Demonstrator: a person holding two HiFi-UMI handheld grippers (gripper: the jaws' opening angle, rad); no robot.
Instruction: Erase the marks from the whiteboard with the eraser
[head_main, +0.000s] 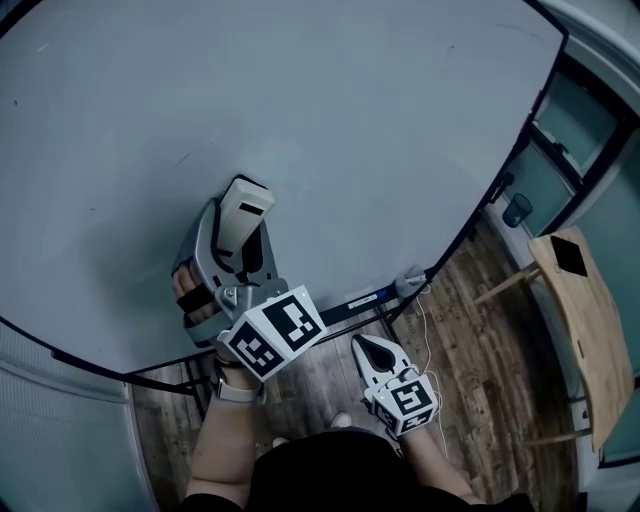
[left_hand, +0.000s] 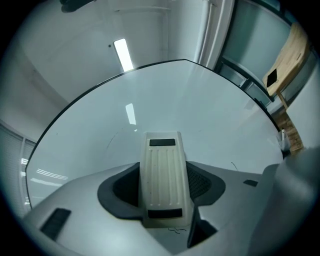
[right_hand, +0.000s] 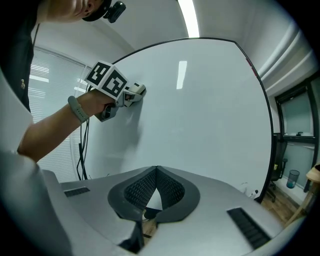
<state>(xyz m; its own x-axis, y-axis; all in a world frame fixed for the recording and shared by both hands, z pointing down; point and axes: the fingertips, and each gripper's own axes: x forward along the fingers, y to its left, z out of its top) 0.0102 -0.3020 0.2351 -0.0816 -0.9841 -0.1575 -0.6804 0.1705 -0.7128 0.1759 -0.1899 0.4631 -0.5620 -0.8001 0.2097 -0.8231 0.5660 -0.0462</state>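
The whiteboard (head_main: 330, 120) fills most of the head view and looks almost clean; only a faint short stroke (left_hand: 233, 165) shows in the left gripper view. My left gripper (head_main: 243, 232) is shut on a cream ribbed eraser (head_main: 243, 210), which lies against the lower left part of the board. In the left gripper view the eraser (left_hand: 161, 195) sits between the dark pads (left_hand: 202, 184). My right gripper (head_main: 364, 346) hangs below the board's bottom edge, shut and holding nothing, its jaws meeting in the right gripper view (right_hand: 156, 169). That view also shows the left gripper (right_hand: 112, 82) on the whiteboard (right_hand: 200, 110).
A marker (head_main: 368, 298) lies on the tray along the board's bottom edge. To the right stand a wooden table (head_main: 585, 330) and a dark cup (head_main: 517, 210) near a window frame. Wooden floor (head_main: 470, 360) lies below, and cables (right_hand: 82, 150) hang at the board's left side.
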